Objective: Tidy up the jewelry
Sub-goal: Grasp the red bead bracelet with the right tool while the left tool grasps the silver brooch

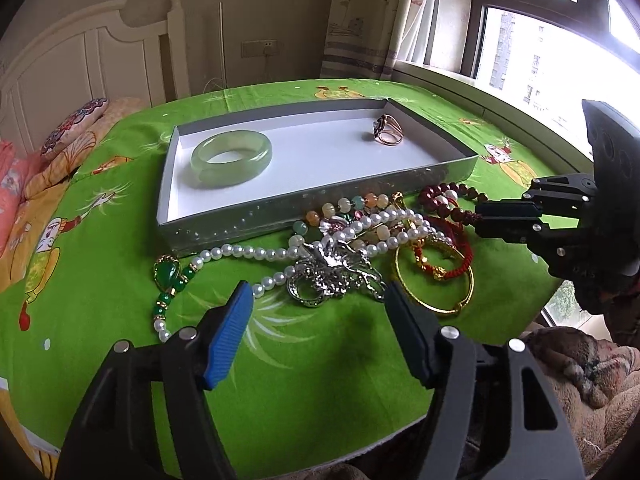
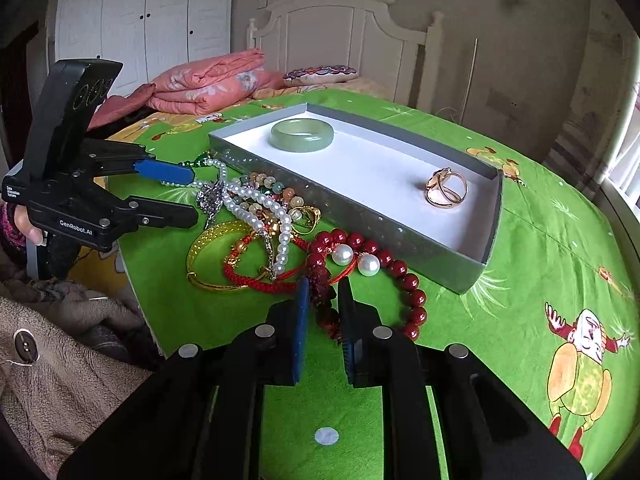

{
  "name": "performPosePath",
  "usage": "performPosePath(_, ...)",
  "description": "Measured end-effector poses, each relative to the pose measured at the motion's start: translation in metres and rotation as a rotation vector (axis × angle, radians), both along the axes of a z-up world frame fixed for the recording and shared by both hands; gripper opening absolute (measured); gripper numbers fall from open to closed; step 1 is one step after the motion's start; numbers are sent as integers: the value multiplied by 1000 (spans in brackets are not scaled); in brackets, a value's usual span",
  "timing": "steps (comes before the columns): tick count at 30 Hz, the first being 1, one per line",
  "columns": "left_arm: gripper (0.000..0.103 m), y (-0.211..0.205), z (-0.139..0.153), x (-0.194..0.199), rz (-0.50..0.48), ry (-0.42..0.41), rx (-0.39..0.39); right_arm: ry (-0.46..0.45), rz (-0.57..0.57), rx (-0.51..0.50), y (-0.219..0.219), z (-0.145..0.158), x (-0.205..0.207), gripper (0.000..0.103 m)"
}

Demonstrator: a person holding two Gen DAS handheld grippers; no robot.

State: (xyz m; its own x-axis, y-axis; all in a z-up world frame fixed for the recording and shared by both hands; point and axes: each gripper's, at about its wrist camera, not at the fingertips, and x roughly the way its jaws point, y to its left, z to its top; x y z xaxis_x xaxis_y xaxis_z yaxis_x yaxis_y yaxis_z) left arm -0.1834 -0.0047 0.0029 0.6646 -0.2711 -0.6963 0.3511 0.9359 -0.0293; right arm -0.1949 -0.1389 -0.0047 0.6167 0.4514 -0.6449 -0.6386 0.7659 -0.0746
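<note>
Low in the right wrist frame, the right gripper (image 2: 323, 312) has its two blue-padded jaws drawn close around the near arc of a dark red bead bracelet (image 2: 400, 276). A knobbly red-brown section of the strand sits between the pads; whether they already pinch it firmly is hard to tell, but they look clamped on it. Most of the bracelet loops away up and to the right of the jaws, and two large white pearls lie inside the loop.

Just above the bracelet, a grey gift-box tray (image 2: 456, 148) with a white floor stretches from upper centre to right of centre, its long side running diagonally. A pale green jade bangle (image 2: 301, 135) lies at its far end, a gold ring (image 2: 445, 190) at its near end.

Left of the bracelet, a tangle rests on the green cartoon-print cloth (image 2: 552, 236): a white pearl necklace (image 2: 256, 200), a gold bangle (image 2: 208, 264) and a red cord bracelet (image 2: 256, 276).

At lower centre of the left wrist frame, the left gripper (image 1: 318, 300) hovers with jaws wide apart, empty, just before a silver brooch (image 1: 332, 276).

The right gripper is the nearer one; the tray lies just beyond and up-right of its hold.
</note>
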Motion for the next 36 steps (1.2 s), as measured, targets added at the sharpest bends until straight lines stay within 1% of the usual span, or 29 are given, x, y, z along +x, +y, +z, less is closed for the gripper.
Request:
performPosePath(2, 66, -10, -2, 1, -25, 9, 17, 1, -4, 7, -1, 0, 1, 16)
performPosePath(4, 67, -20, -6, 3, -22, 5, 65, 0, -10, 16, -3, 1, 0, 16)
performPosePath(5, 67, -22, -6, 5, -20, -1, 64, 2, -13, 24, -5, 1, 0, 16)
performPosePath(7, 68, -20, -6, 11, -10, 9, 46, 2, -18, 34, -7, 1, 0, 16)
performPosePath(9, 67, -19, -7, 16, -4, 7, 49, -2, -21, 38, -9, 1, 0, 16)
performPosePath(10, 64, -19, -7, 17, -4, 6, 48, -4, -22, 43, -10, 2, 0, 16)
performPosePath(11, 57, -19, -6, 16, -5, 2, 47, -5, -24, 47, -11, 2, 0, 16)
performPosePath(13, 57, -20, -6, 15, -13, 4, 40, -8, -28, 51, -11, 2, 0, 16)
performPosePath(15, 55, -20, -6, 10, -16, -6, 23, -16, -41, 53, -11, 3, 0, 16)
performPosePath(16, 51, -18, -4, 7, -16, -12, 3, -17, -47, 61, -12, 4, 0, 16)
performPosePath(18, 51, -16, -3, 5, -14, -5, -23, -15, -65, 79, -14, 8, 2, 15)
performPosePath(20, 51, -15, -2, 3, -10, -10, -22, -16, -81, 105, -16, 12, 2, 13)
performPosePath(21, 51, -14, -1, 2, -6, -12, -27, -16, -85, 124, -18, 15, 2, 9)
performPosePath(28, 51, -8, 4, -3, 5, -27, -47, 13, -128, 217, -31, 23, 9, 9)
performPosePath(31, 51, -5, 7, -5, 10, -33, -56, 27, -136, 237, -33, 24, 13, 9)
performPosePath(36, 51, -3, 20, -10, 11, -69, -70, 27, -136, 283, -36, 35, 13, 9)
